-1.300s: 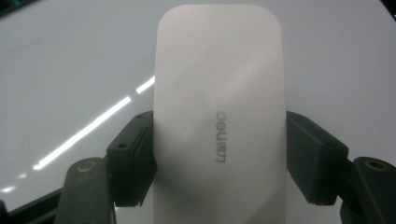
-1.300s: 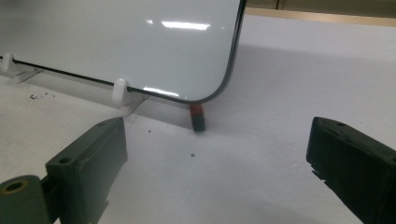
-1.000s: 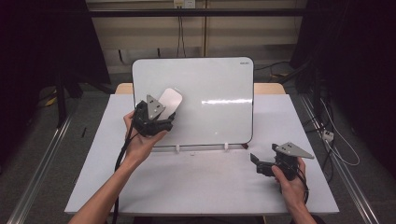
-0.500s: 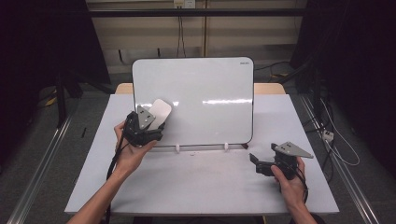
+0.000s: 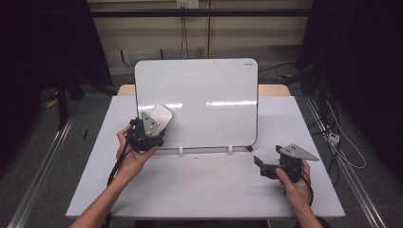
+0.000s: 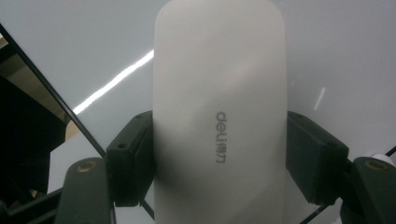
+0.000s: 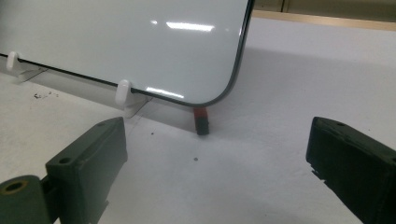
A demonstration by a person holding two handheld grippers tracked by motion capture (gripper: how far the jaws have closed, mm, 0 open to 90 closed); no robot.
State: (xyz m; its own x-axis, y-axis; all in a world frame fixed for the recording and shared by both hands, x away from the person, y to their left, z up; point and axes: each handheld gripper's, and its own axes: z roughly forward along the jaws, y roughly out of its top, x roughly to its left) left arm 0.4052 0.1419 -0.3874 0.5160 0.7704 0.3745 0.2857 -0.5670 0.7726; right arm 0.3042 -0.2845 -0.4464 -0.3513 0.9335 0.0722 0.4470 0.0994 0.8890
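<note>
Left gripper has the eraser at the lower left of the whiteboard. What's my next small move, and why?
Probably sweep the eraser rightward along the whiteboard. The left gripper is shut on it near the board's lower left corner, and the surface to its right looks unobstructed. The right gripper sits open on the table, clear of that path.

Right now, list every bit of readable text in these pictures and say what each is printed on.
"deli", followed by small characters too blurred to read: on the white eraser clamped in the left gripper.
Small dark mark at the whiteboard's top right corner: too small to read.
</note>
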